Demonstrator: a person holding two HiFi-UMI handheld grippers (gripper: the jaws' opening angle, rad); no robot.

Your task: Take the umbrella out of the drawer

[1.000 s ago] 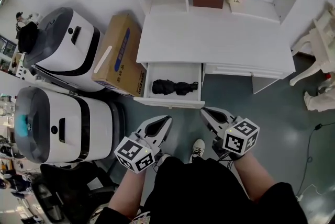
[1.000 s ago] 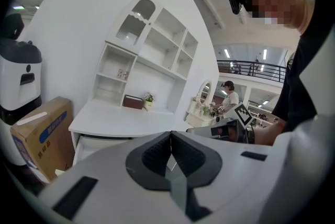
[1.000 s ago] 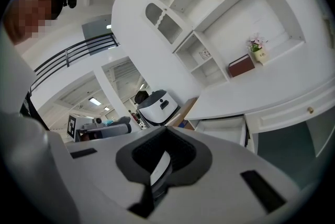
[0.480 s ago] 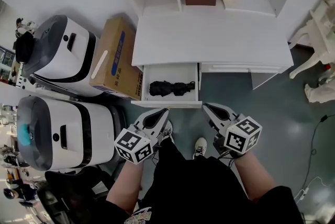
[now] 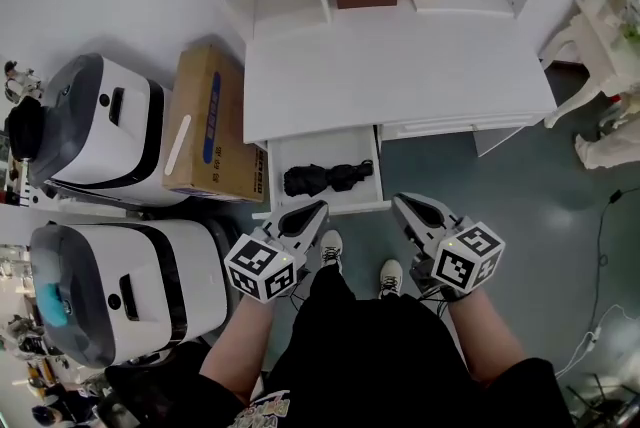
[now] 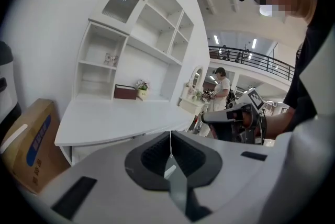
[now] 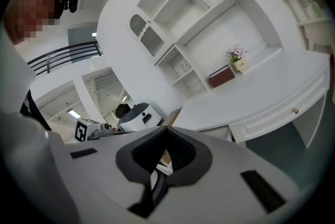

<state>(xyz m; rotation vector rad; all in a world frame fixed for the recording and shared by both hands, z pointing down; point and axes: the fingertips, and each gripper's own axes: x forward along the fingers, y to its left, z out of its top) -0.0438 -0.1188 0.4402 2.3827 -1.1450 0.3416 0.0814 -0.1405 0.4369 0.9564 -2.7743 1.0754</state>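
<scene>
Umbrella lying in an open drawer, with both my grippers shut and empty just in front of it.

Black folded fabric umbrella (image 5: 322,179) lies lengthwise on the floor of the pulled-out white wooden drawer (image 5: 372,166), under the smooth white desk (image 5: 400,66). My left gripper (image 5: 318,210) and right gripper (image 5: 400,203), both grey moulded plastic, hover just short of the drawer front, jaws pressed together on nothing. I judge the umbrella light, its cloth soft and bunched around a stiff core. I would open the jaws and pinch across its thick middle, where the folds give purchase.
</scene>
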